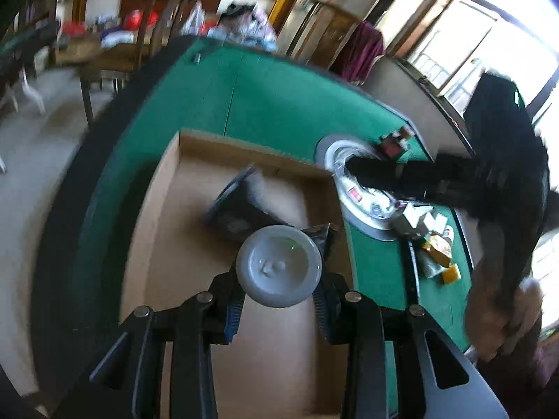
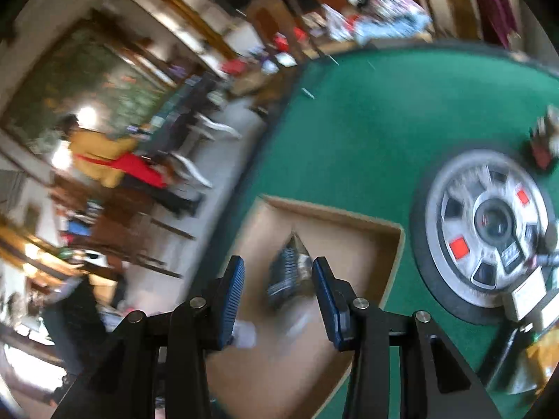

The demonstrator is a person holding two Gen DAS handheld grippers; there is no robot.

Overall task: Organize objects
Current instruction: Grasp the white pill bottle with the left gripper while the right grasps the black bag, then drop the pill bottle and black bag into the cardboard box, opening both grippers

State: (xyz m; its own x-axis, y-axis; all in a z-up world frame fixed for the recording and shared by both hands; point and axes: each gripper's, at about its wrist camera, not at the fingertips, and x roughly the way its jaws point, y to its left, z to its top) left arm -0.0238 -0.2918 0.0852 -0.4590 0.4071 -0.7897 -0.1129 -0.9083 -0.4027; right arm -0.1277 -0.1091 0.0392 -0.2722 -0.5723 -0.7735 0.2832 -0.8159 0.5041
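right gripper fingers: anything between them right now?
Nothing held. In the right wrist view the right gripper is open above the cardboard box; only the dark packet lying in the box shows through the gap.

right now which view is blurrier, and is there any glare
Right wrist view is blurrier: the room smears, and the dark packet in the cardboard box streaks. Left wrist view keeps the grey round lid fairly sharp, but its windows blow out white.

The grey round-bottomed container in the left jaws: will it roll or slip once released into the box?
The grey container probably rolls if laid sideways: its end looks circular. Smooth plastic suggests it may slip. It likely lands beside the dark packet in the cardboard box.
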